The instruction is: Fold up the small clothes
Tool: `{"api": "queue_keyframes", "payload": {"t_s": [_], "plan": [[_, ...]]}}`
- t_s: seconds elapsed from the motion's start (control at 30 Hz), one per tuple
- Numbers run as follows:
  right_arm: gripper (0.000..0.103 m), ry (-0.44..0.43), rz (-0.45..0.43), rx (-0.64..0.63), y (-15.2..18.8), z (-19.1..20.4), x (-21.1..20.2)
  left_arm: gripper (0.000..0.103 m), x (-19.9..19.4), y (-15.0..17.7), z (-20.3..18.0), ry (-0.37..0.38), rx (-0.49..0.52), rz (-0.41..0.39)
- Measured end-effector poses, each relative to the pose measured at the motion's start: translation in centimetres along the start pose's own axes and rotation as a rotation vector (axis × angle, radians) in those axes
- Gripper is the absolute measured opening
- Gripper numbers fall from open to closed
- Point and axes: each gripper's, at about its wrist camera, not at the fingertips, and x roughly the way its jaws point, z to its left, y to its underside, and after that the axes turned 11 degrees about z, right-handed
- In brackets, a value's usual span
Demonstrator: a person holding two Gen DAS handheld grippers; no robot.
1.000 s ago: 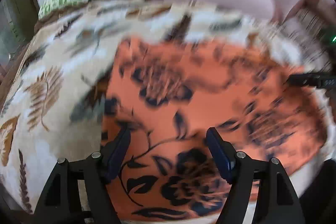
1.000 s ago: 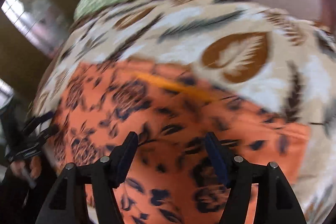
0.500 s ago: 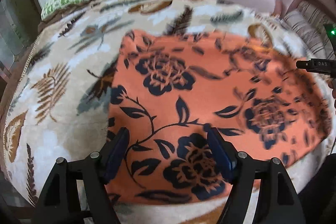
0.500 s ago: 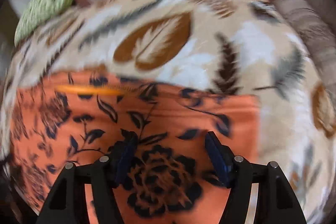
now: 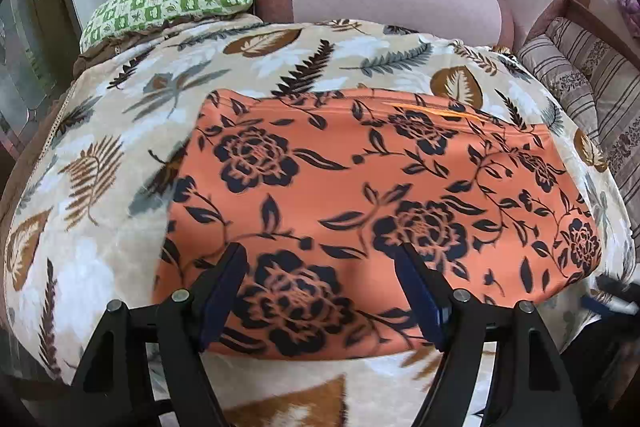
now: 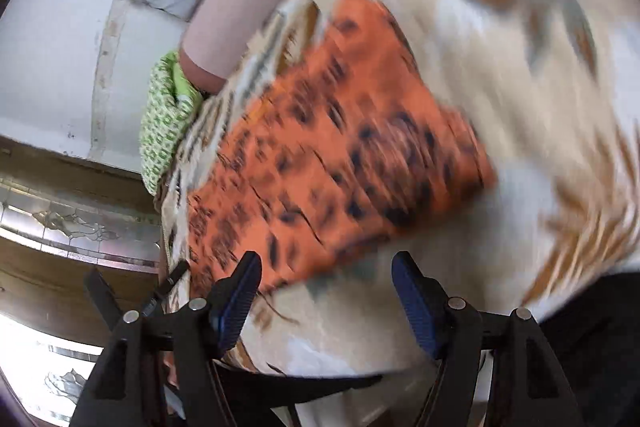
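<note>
We are holding the left gripper (image 5: pixel 320 291) and right gripper (image 6: pixel 326 297) released and empty. The orange black-flowered cloth (image 5: pixel 380 195) is lying flat on the leaf-patterned blanket (image 5: pixel 100 187); further folds appear to remain.

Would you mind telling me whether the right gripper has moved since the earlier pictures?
Yes. The right gripper has rolled and swung off the orange floral cloth toward its near edge; the green checked pillow now sits tilted at mid-left, not up top.

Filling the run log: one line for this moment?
orange floral cloth: flat on leaf-print blanket | left tongs: open | right tongs: open
</note>
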Motion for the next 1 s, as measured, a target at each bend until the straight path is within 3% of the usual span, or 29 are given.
{"api": "queue_keyframes", "payload": {"t_s": [0.1, 0.33, 0.43, 0.8, 0.87, 0.93, 1.0], "plan": [[0.071, 0.016, -0.027, 0.071, -0.4, -1.5, 1.4, 0.077, -0.6, 0.3, -0.7, -0.006, -0.019, -0.014], [0.071, 0.0, -0.086, 0.088, -2.9, -1.2, 1.3, 0.077, -1.1, 0.7, -2.1, -0.019, -0.006, -0.008], [0.071, -0.051, -0.105, 0.141, -3.8, -2.2, 1.1, 0.077, -1.2, 0.7, -2.3, -0.025, -0.005, -0.014], [0.071, -0.03, -0.162, 0.106, -5.0, -1.3, 0.0, 0.077, 0.9, 0.6, -4.3, -0.036, 0.041, 0.014], [0.071, 0.011, -0.151, 0.117, -5.4, -1.7, 0.6, 0.077, 1.9, 0.4, -4.6, -0.054, 0.05, 0.034], [0.071, -0.022, -0.159, 0.16, -5.7, -2.4, 0.8, 0.077, 3.6, 0.3, -4.9, -0.099, 0.07, 0.059], [0.071, -0.031, -0.158, 0.171, -5.9, -2.7, 0.8, 0.077, 6.0, 0.6, -5.2, -0.121, 0.104, 0.148]]}}
